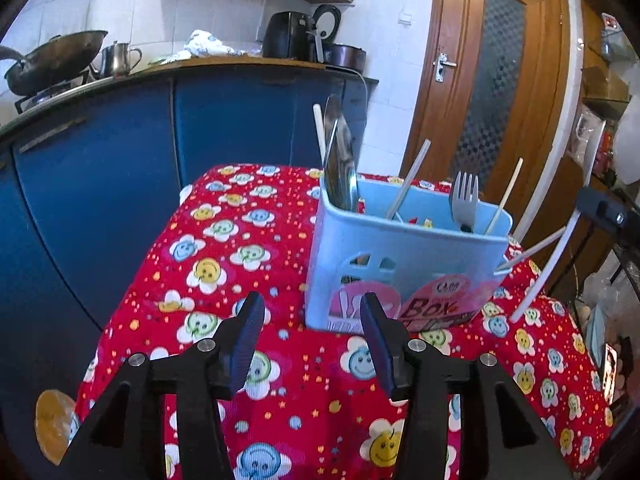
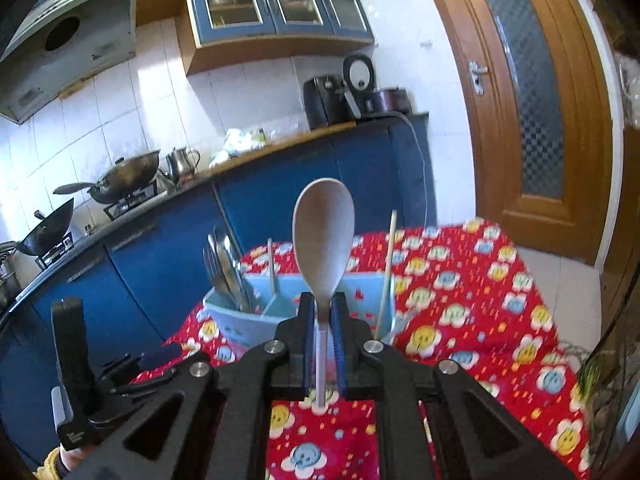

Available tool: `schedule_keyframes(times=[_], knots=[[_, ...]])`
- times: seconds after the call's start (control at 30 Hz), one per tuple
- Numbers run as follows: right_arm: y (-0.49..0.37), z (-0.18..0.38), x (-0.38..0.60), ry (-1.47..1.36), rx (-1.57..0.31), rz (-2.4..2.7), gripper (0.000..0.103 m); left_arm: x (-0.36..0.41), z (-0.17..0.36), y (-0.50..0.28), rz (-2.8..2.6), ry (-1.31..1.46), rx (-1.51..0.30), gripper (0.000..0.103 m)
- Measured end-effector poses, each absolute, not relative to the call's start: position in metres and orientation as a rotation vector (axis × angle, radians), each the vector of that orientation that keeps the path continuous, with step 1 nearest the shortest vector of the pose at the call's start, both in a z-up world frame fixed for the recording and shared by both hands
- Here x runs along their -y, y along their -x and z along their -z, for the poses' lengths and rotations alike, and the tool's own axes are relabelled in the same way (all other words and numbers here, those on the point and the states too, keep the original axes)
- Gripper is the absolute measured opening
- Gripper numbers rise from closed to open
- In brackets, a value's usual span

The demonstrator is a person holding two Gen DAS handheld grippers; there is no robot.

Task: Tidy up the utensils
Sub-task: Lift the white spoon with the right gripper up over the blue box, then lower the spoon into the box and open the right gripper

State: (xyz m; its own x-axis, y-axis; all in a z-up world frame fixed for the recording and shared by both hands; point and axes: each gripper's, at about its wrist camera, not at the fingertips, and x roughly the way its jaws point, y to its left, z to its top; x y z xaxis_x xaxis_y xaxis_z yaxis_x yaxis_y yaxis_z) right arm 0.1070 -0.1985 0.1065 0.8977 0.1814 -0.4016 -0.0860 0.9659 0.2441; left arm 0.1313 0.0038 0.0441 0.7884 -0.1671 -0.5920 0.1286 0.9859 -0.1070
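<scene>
Right gripper (image 2: pixel 323 312): blue-padded jaws nearly shut, clamped on the thin neck of a pale grey plastic serving spoon (image 2: pixel 323 240), just under the bowl. Bowl stands upright above the jaws; white handle runs down between the pads and pokes out below them. Spoon is held above the near side of the light blue plastic utensil caddy (image 2: pixel 228 320).

Left gripper (image 1: pixel 312 320): jaws about half open, nothing between the pads. It hovers over the red smiley-flower tablecloth (image 1: pixel 224 248), just short of the caddy's near wall, apart from it.

Caddy contents, left view: metal spoons or knives (image 1: pixel 340 160) bunched in the left compartment, a grey fork (image 1: pixel 464 200) tines-up at right, several pale chopsticks (image 1: pixel 408 184) leaning at angles. Two white sticks (image 1: pixel 540 276) lie outside past the right wall; what they are I cannot tell.

Handling judgement:
- Spoon looks light and stiff, smooth plastic, likely slippery in the pads.
- The grip at the neck is top-heavy: the broad bowl could swing or pivot if the hold slackens. A hold lower on the handle would leave more of the spoon to tip.
- Not fragile; a short drop into a compartment should do no harm.
- Caddy looks light and tall with leaning contents, so it may tip or slide on the cloth if nudged. The free left gripper is well placed to steady the near wall.
</scene>
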Motion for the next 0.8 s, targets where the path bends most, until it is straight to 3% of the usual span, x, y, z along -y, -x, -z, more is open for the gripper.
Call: schedule_keyframes(times=[0.4,0.8], knots=[[-0.139,-0.121,0.191,-0.107,-0.346,-0.041,0.01,-0.003,-0.045,-0.136,0.167,0.077,-0.623,0.051],[-0.179,-0.072,0.189,-0.141,-0.548,-0.09,0.011,-0.005,-0.043,-0.133,0.174,0.092,-0.621,0.051]])
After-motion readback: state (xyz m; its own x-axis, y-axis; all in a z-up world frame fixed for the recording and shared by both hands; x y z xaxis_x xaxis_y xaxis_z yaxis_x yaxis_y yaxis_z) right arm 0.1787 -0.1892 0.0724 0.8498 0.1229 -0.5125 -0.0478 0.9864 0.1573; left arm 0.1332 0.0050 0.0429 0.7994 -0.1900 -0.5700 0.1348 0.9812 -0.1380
